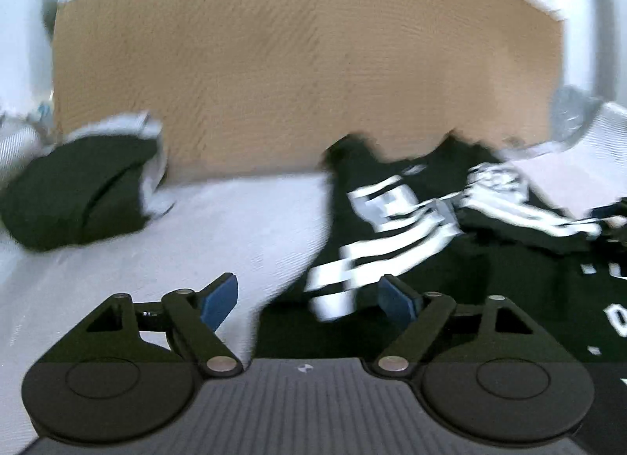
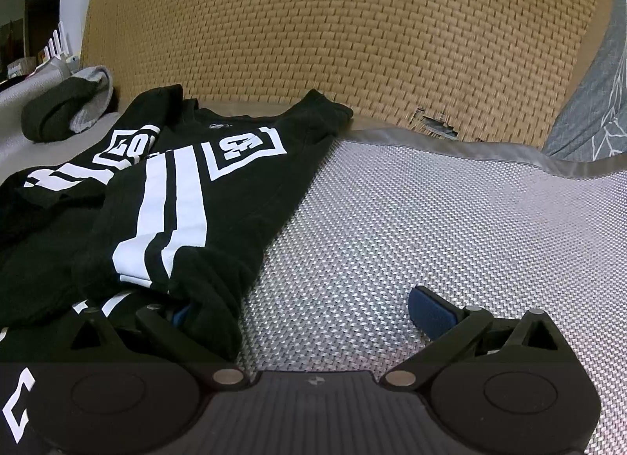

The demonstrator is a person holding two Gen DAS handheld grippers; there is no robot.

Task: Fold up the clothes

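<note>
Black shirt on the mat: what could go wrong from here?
1. A fold of the black shirt drapes over the right gripper's left finger; pulling back may drag the sleeve open.
2. The left gripper is open with nothing pinched, so the striped sleeve lies loose and could slide.
</note>
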